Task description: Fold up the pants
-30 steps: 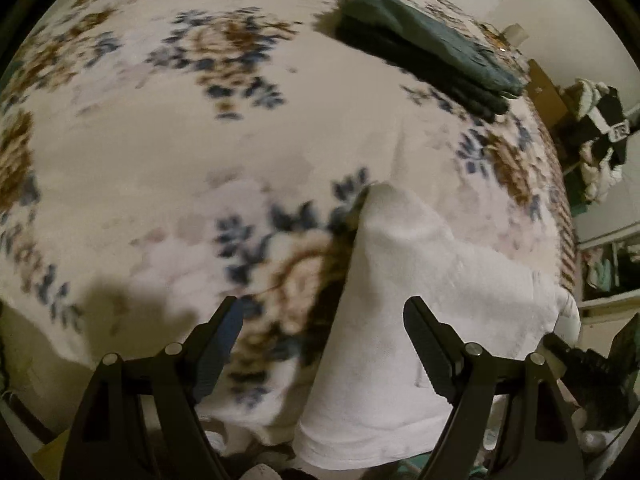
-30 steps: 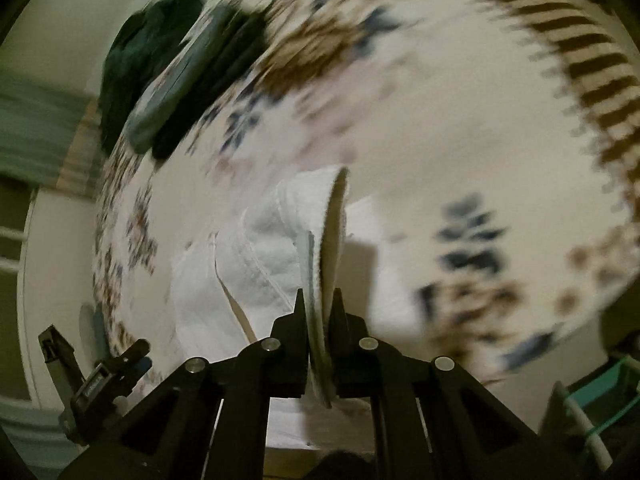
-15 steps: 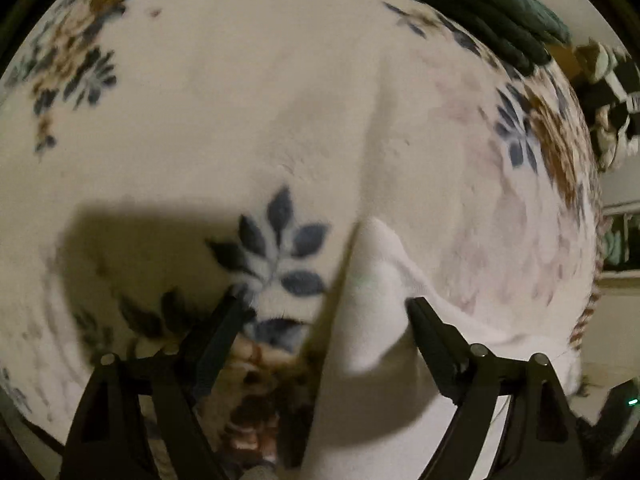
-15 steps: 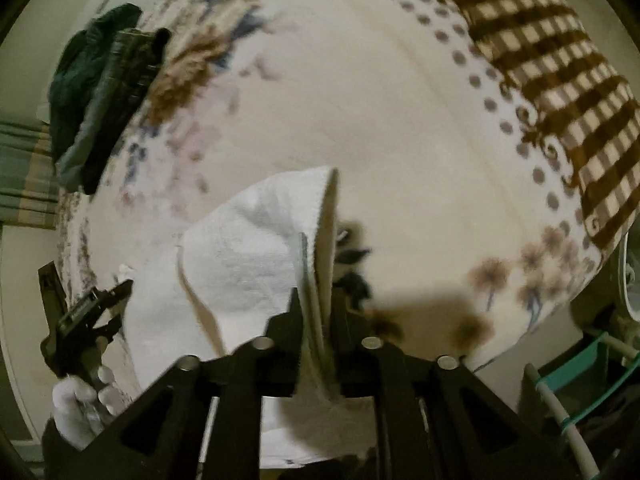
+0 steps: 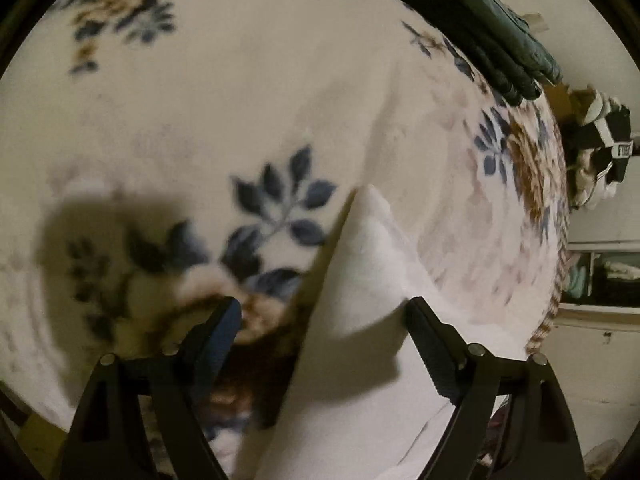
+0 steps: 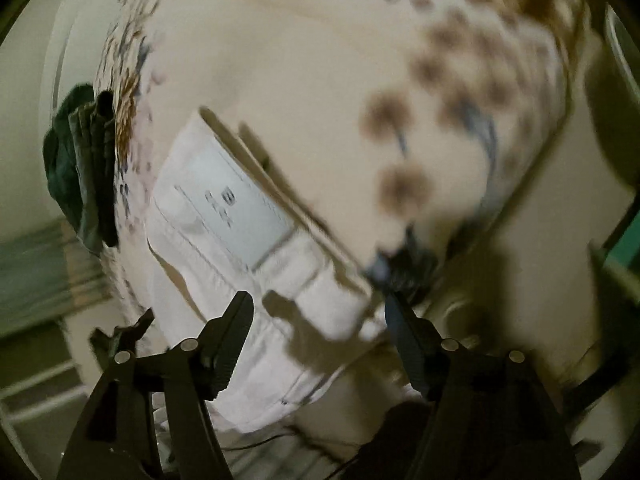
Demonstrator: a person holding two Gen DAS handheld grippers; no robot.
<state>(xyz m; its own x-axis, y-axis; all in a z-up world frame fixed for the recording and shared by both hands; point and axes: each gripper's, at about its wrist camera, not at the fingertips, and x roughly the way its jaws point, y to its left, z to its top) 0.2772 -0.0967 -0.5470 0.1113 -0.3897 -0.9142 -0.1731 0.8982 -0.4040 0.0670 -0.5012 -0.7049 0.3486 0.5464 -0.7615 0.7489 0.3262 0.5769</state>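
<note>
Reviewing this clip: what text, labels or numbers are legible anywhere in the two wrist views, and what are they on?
Label patch on the white pants: dark print, perhaps a "B"; blurred, unreadable.
Tag on the black-and-white garment past the blanket: white letters, too small to read.
Nothing else carries text.

Both views are dim and warm-toned, with heavy fisheye bending and black corners at the frame edges. In the left wrist view a dark shadow falls at lower left on the blanket, whose flower print is soft. The right wrist view is strongly motion-blurred, worst at upper right; the label on the pants is unreadable, and gripper shadows cross them.
</note>
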